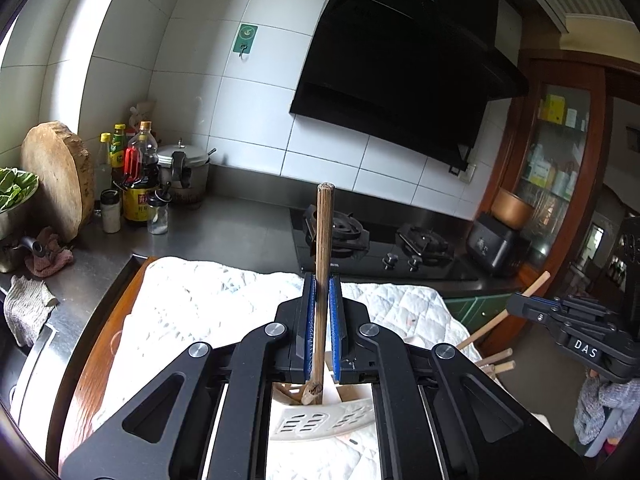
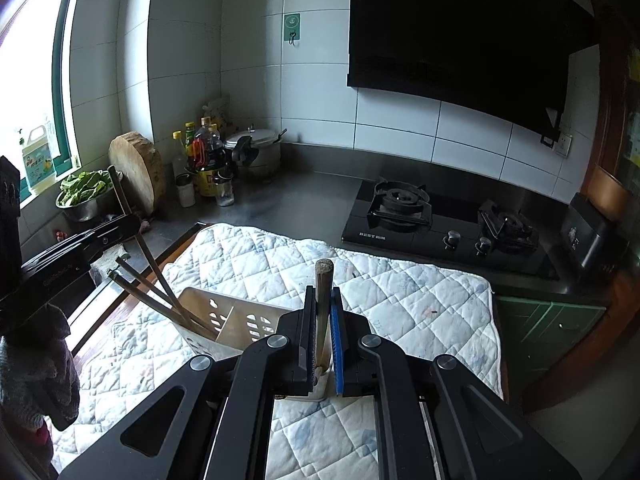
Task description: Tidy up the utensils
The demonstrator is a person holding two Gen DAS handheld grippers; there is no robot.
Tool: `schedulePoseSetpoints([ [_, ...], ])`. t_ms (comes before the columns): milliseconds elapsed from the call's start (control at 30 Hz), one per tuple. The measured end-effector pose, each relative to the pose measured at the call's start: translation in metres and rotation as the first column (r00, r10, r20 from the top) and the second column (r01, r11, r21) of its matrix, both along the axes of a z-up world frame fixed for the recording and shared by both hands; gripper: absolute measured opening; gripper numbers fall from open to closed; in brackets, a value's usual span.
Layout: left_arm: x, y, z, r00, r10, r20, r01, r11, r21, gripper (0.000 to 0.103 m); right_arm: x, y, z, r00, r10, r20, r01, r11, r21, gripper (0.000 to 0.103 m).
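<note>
My left gripper (image 1: 322, 280) is shut on an upright brown chopstick (image 1: 323, 256), its lower end over the cream slotted utensil holder (image 1: 320, 422). My right gripper (image 2: 322, 292) is shut on another upright chopstick (image 2: 322, 280), over the right compartment of the same holder (image 2: 240, 320). Several chopsticks (image 2: 160, 288) lean out of the holder's left compartment. The left gripper (image 2: 80, 244) shows at the left of the right wrist view; the right gripper (image 1: 568, 320) shows at the right of the left wrist view. The holder stands on a white quilted mat (image 2: 400, 292).
A gas hob (image 2: 440, 220) lies behind the mat. Bottles and jars (image 2: 204, 168), a pressure cooker (image 2: 256, 152), a round wooden board (image 2: 138, 172) and a bowl of greens (image 2: 86, 192) stand in the back left corner. A black appliance (image 2: 588, 236) stands at the right.
</note>
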State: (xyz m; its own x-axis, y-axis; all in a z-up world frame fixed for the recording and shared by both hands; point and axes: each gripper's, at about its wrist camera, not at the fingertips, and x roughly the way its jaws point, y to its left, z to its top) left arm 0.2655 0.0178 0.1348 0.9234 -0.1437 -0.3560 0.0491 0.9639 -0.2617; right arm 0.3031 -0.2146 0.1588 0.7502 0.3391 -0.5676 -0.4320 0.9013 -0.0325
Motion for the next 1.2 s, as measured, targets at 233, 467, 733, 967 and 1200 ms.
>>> schedulePoseSetpoints([
  [233, -0.003, -0.001, -0.002, 1.000, -0.009, -0.010, 0.009, 1.000, 0.005, 0.021, 0.003, 0.001, -0.010, 1.000, 0.001, -0.021, -0.001, 1.000, -0.002, 0.007],
  [467, -0.012, -0.002, 0.001, 1.000, -0.007, 0.000, 0.007, 1.000, 0.011, 0.039, 0.000, -0.002, -0.009, 1.000, -0.002, -0.013, 0.002, 1.000, 0.010, 0.009],
  [733, -0.039, -0.007, 0.006, 1.000, -0.006, 0.016, 0.005, 0.999, 0.045, 0.052, -0.025, -0.010, -0.002, 1.000, 0.001, 0.022, -0.001, 1.000, 0.019, 0.023],
  [967, -0.069, -0.006, 0.008, 1.000, 0.009, 0.020, -0.010, 0.998, 0.067, 0.064, -0.058, -0.016, -0.005, 0.999, 0.005, 0.039, -0.006, 1.000, 0.029, 0.039],
  [1200, -0.102, -0.006, 0.006, 1.000, 0.006, 0.019, -0.008, 0.997, 0.080, 0.078, -0.088, -0.021, -0.013, 0.999, 0.003, 0.045, -0.004, 0.999, 0.039, 0.051],
])
